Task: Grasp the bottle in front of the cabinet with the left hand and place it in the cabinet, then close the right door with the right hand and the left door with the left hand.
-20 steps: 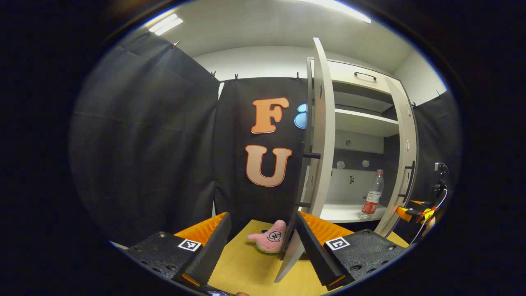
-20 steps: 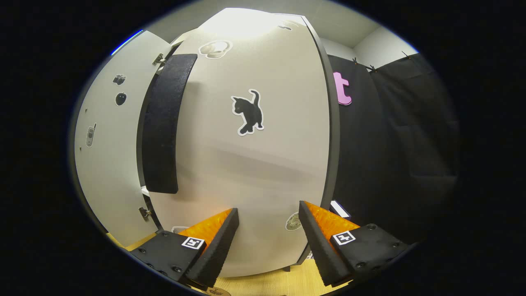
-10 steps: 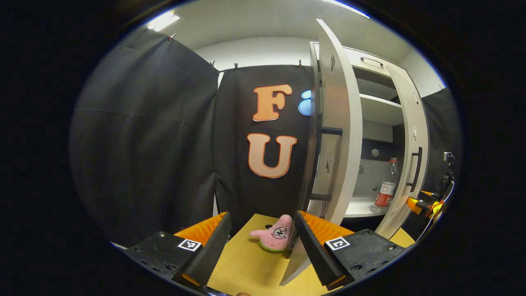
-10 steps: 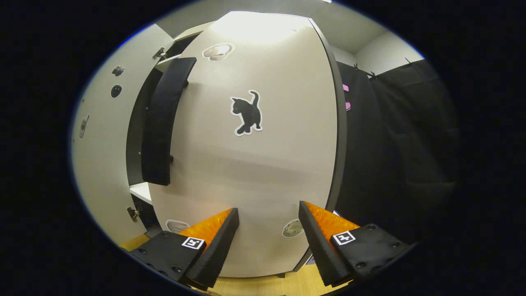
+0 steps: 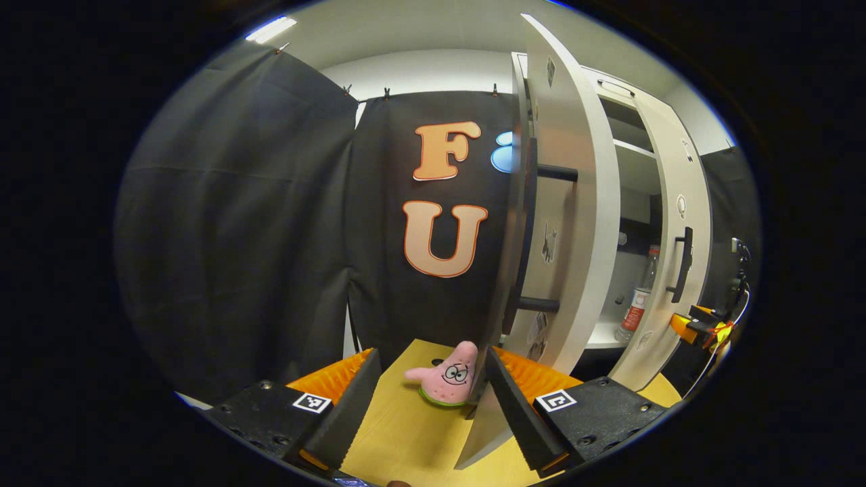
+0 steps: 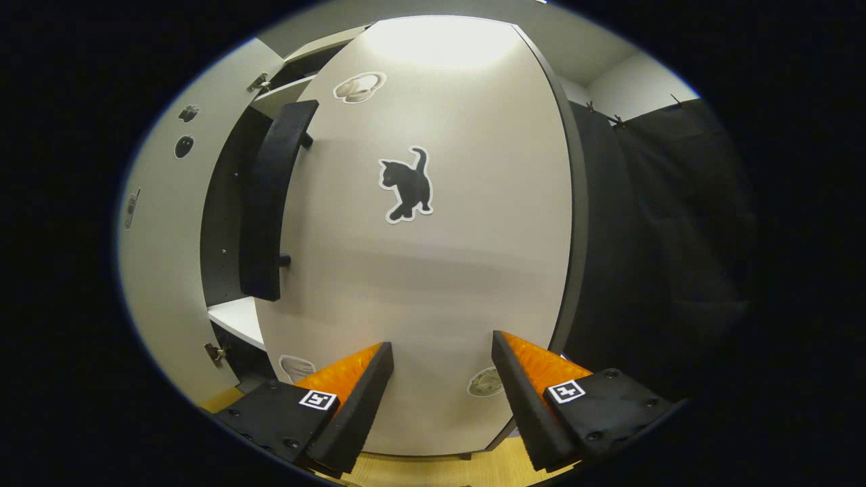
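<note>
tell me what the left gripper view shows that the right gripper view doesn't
Left gripper view: the bottle on the cabinet's lower shelf, a pink star plush on the table, the open left tongs. Right gripper view: a cat sticker on the right door, with the open right tongs close to it. Both: the right door and left door, neither closed, and the yellow table.
</note>
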A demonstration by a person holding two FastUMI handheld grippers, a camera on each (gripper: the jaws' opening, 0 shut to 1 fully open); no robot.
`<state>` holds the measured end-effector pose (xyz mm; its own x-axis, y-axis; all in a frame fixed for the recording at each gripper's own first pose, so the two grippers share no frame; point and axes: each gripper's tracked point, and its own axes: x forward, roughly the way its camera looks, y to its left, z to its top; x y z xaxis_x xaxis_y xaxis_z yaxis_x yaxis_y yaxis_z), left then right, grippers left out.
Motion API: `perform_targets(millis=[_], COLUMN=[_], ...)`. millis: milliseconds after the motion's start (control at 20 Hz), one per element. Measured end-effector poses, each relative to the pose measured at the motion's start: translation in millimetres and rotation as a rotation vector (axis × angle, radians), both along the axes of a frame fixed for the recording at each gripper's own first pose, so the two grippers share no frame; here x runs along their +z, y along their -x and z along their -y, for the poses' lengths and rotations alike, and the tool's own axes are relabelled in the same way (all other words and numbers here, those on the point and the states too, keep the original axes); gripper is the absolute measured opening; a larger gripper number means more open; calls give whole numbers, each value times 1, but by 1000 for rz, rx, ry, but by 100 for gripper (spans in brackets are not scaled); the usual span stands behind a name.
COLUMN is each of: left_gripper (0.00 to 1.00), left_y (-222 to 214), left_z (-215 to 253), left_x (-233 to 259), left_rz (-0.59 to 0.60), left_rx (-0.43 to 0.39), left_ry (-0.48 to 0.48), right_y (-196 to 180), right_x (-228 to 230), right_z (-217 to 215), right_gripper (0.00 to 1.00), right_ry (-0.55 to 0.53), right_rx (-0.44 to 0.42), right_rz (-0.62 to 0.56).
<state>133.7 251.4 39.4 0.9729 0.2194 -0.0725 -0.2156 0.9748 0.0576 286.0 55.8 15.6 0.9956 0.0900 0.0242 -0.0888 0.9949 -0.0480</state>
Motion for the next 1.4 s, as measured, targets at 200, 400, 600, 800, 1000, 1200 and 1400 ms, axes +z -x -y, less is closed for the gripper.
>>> perform_targets(millis=[200, 400, 600, 800, 1000, 1200, 1400], left_gripper=[95, 90, 92, 92, 94, 92, 92], left_y=[0, -3, 0, 2, 1, 2, 2], left_z=[1, 12, 12, 11, 11, 14, 25], left_x=[-2, -2, -2, -5, -8, -7, -6], left_rz=[-12, -30, -33, -14, 9, 13, 14], left_rx=[-7, -28, 2, 4, -1, 9, 15], left_ry=[-22, -55, -65, -6, 49, 28, 8], right_y=[0, 1, 19, 34, 46, 55, 61], right_x=[0, -11, -1, 13, 27, 41, 52], right_z=[0, -1, 7, 20, 38, 55, 73], right_gripper=[97, 97, 97, 97, 97, 97, 97], right_ry=[-9, -43, -64, -56, -47, -41, -40], right_rx=[10, 41, 59, 68, 72, 80, 83], right_rz=[-8, -64, -49, -27, -9, 22, 49])
